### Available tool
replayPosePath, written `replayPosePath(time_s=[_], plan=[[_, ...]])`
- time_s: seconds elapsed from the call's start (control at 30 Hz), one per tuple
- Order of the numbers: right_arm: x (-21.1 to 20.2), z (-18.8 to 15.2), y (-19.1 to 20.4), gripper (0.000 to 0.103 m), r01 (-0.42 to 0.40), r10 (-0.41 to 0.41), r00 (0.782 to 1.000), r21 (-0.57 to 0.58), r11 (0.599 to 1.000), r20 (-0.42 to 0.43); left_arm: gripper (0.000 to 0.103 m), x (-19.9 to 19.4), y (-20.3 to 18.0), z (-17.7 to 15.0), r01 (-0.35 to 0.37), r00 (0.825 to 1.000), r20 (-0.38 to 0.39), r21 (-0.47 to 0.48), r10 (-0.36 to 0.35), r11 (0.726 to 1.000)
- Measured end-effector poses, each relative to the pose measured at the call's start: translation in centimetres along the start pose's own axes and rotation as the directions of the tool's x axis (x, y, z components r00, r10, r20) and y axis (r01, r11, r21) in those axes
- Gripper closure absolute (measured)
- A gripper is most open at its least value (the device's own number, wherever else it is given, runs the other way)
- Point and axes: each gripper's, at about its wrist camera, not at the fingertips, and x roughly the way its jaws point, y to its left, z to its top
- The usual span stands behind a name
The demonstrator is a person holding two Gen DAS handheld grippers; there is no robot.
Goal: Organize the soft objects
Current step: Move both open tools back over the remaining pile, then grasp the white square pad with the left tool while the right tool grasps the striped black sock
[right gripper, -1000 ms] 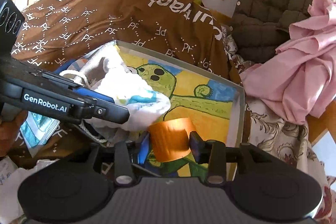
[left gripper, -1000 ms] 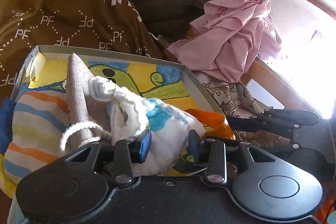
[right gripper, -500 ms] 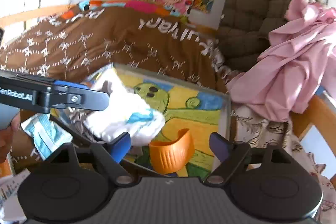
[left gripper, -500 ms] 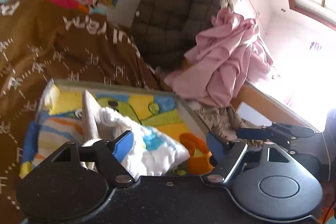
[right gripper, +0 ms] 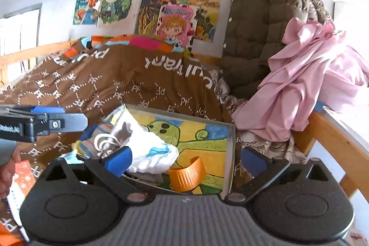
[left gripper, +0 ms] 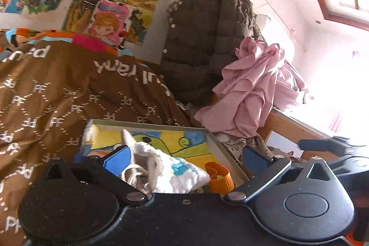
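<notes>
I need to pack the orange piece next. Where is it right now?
The orange piece lies in the box, near its front right, just right of the white cloth; neither gripper holds it.

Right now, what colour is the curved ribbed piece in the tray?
Orange; clearest in the right wrist view.

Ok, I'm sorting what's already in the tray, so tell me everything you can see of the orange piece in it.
The orange piece is a curved, ribbed band, open like a cuff, plastic or rubbery by its look. It stands on edge on the tray's painted floor near the front, towards the right wall, beside the white cloth, perhaps just touching it. In the left wrist view it shows its hollow inside. Neither gripper holds it.
</notes>
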Motion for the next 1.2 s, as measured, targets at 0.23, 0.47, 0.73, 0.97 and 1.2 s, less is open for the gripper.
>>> replayPosePath(time_s=[0.23,0.47,0.73,0.97,1.2], plan=[[-5.0,-0.6,1.2,0.0,0.012,-0.014,0.999,0.026,1.0,0.046,0.001,-3.9,-0.7,-0.5,-0.118,0.992,-0.041,-0.036,0.116,0.992],[-9.0,-2.0,2.5,0.0,0.021,-0.025,0.997,0.053,0.998,0.076,0.001,-7.9,-2.0,-1.1,-0.13,0.991,-0.03,-0.029,0.129,0.991],[-13.2,-5.0,3.8,0.0,0.068,-0.082,0.992,0.146,0.987,0.093,0.001,-11.5,-3.1,-4.6,-0.126,0.991,-0.038,0.053,0.129,0.991],[-14.2,-7.7,4.5,0.0,0.087,-0.1,0.993,0.17,0.982,0.067,0.001,-12.9,-3.0,-7.7,-0.134,0.986,-0.093,0.065,0.139,0.989],[-13.3,-10.2,5.3,0.0,0.066,-0.065,0.998,0.188,0.98,-0.01,0.001,-13.2,-3.6,-9.4,-0.122,0.98,-0.147,0.098,0.136,0.988]])
